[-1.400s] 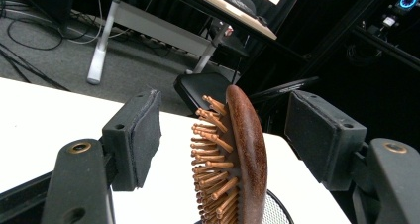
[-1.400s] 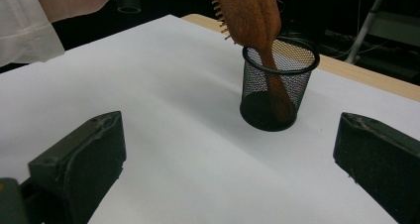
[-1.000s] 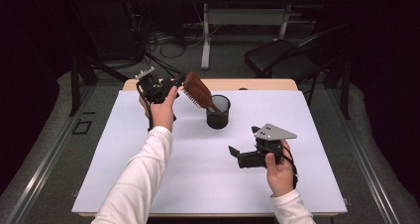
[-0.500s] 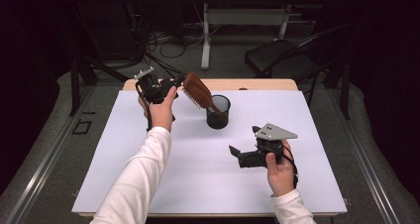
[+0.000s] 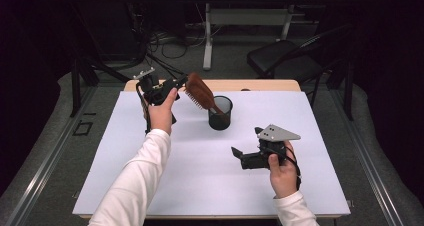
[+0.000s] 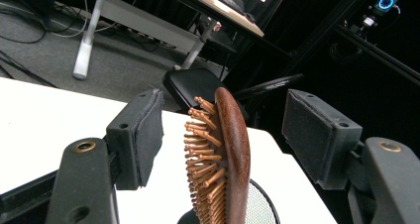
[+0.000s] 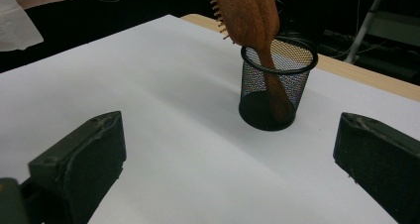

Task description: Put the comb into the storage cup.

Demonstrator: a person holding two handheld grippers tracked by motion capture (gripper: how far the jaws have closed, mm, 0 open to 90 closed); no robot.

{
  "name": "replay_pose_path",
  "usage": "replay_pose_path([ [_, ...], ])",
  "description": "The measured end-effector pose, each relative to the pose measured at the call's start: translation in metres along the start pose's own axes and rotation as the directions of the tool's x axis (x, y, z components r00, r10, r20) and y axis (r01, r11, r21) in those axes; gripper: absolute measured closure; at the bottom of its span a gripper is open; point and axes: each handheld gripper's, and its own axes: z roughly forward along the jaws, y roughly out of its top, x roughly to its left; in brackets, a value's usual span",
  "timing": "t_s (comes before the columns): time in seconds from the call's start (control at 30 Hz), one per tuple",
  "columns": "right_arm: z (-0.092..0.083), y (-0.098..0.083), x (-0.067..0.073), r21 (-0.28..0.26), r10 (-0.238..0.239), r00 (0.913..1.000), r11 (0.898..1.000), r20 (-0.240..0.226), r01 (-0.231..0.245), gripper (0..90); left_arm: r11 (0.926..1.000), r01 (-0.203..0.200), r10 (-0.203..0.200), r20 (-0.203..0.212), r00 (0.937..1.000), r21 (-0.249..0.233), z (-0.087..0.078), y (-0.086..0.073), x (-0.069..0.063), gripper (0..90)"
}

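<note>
The hairbrush (image 5: pixel 200 92) is a brown wooden paddle brush with rows of wooden pins. It stands handle-down in the mesh cup (image 5: pixel 220 113), a black round wire-mesh container. The handle reaches the cup's floor and leans against the rim; the paddle head projects well above the rim and tilts toward the left side of the desk in the high view. In the right gripper view the handle is visible through the mesh wall, and the cup (image 7: pixel 276 87) holds no other item.

The left hand-held gripper (image 5: pixel 176 84) is raised above the desk surface at the head of the hairbrush. In the left gripper view the head (image 6: pixel 229 154) stands edge-on between the two padded jaws, with the pins facing the left-hand pad. Clear gaps remain on both sides, so neither pad presses on the brush. The jaws have just been closing around the head and are still apart from it; the brush is not gripped.

The right hand-held gripper (image 5: pixel 237 153) is held low over the desk (image 5: pixel 125 156), nearer the person and well apart from the cup. Its jaws point toward the cup and stand wide apart with nothing between them.

The cup sits on the white sheet covering the desk, toward the far edge and near the middle of its width. A strip of bare wood shows behind the sheet. A black chair (image 5: pixel 280 58) stands on the floor beyond the desk.
</note>
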Motion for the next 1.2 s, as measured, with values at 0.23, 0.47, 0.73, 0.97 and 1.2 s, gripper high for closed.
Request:
replay_pose_path([
  [0.23,0.0,0.0,-0.001,-0.001,-0.001,1.0,1.0,0.002,0.001,0.0,0.9988,-0.049,0.049,0.002,0.9988,0.002,-0.007,0.003,0.001,30.8],
  [0.47,0.0,0.0,-0.001,-0.001,-0.001,1.0,1.0,0.003,0.001,0.0,0.994,-0.109,0.109,0.014,0.9939,-0.008,-0.019,0.007,0.0,30.8],
  [0.73,0.0,0.0,0.0,0.0,-0.003,1.0,1.0,0.003,0.003,0.0,0.9836,-0.177,0.176,0.02,0.9842,0.036,-0.031,0.008,0.0,31.8],
  [0.97,0.0,0.001,0.0,0.0,-0.001,1.0,1.0,0.004,0.001,0.0,0.9813,-0.161,0.155,0.062,0.986,0.105,-0.038,0.005,0.002,28.0],
  [1.2,0.0,0.001,0.0,-0.002,-0.005,1.0,1.0,0.004,0.005,0.0,0.9829,-0.147,0.139,0.08,0.9871,0.111,-0.045,0.003,0.004,16.6],
])
